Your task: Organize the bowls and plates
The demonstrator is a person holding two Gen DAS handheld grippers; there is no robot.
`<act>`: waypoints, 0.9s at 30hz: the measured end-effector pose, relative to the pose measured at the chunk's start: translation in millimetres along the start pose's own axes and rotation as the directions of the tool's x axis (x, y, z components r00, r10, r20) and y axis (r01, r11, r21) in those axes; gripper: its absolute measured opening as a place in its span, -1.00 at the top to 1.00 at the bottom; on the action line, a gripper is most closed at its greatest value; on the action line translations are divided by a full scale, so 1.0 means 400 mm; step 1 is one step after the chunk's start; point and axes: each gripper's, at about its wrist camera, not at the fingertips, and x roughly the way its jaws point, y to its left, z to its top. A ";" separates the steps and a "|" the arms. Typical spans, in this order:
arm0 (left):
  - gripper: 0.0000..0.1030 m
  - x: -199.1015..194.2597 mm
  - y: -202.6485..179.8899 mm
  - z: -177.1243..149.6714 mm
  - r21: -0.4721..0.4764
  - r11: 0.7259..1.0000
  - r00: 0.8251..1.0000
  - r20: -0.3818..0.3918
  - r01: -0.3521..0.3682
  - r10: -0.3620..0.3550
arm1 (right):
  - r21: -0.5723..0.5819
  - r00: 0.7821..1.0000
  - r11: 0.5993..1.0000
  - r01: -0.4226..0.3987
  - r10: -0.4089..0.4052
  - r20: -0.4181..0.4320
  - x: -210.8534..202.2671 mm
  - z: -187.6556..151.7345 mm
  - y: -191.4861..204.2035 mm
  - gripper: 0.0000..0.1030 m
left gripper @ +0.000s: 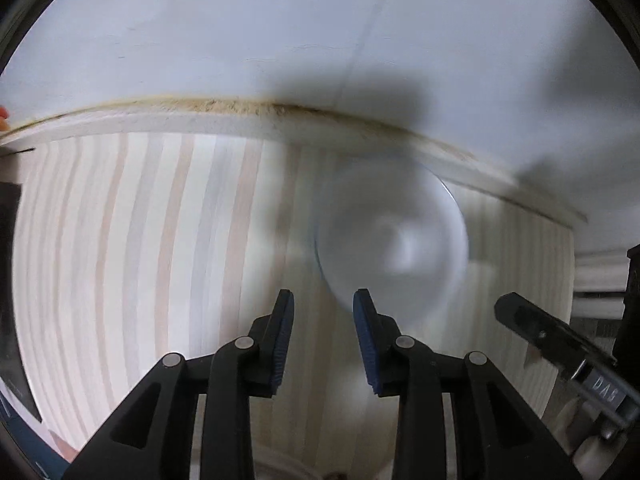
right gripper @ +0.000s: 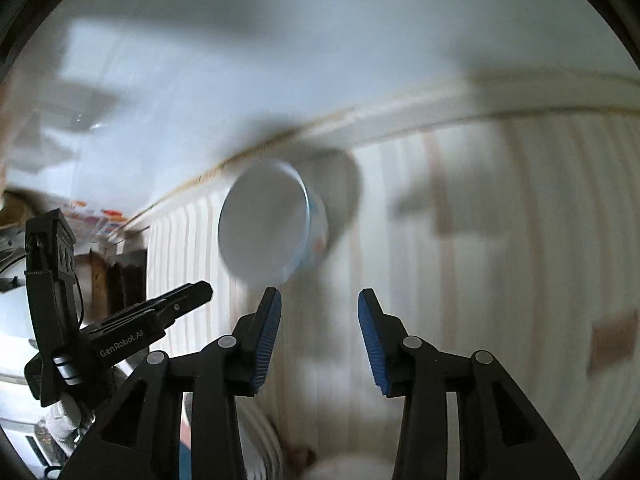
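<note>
place: looking like a home, likely a kitchen or dining corner
surface: a pale striped wooden tabletop (left gripper: pixel 132 240) is spreading out beneath and ahead of the gripper
wall: a plain white wall (left gripper: pixel 280 32) is rising just beyond the table's far edge, with a stained brownish seam (left gripper: pixel 224 105) running along the join
dishware: a white bowl (right gripper: pixel 266 224) is sitting on the wood ahead of the gripper
clutter: blurred household items are showing far to the gripper's left
</note>
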 end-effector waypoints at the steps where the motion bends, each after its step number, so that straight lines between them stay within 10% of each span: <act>1: 0.44 0.026 0.007 0.022 -0.002 1.000 1.000 -0.016 -0.001 0.001 | -0.001 1.000 1.000 0.007 -0.007 -0.003 0.024 0.015 0.007 0.16; 6: 0.49 0.105 0.018 0.065 -0.005 1.000 0.998 -0.062 0.021 -0.021 | 0.014 0.998 1.000 0.000 0.001 -0.057 0.127 0.075 0.006 0.20; 10: 0.71 0.121 0.011 0.057 0.028 0.999 0.997 -0.070 0.035 -0.033 | 0.012 0.997 1.000 0.024 -0.023 -0.071 0.162 0.075 0.006 0.69; 27: 0.71 0.055 -0.063 0.013 0.102 0.995 1.000 -0.003 0.010 -0.010 | -0.037 0.998 0.998 0.046 -0.047 -0.030 0.110 0.021 0.070 0.73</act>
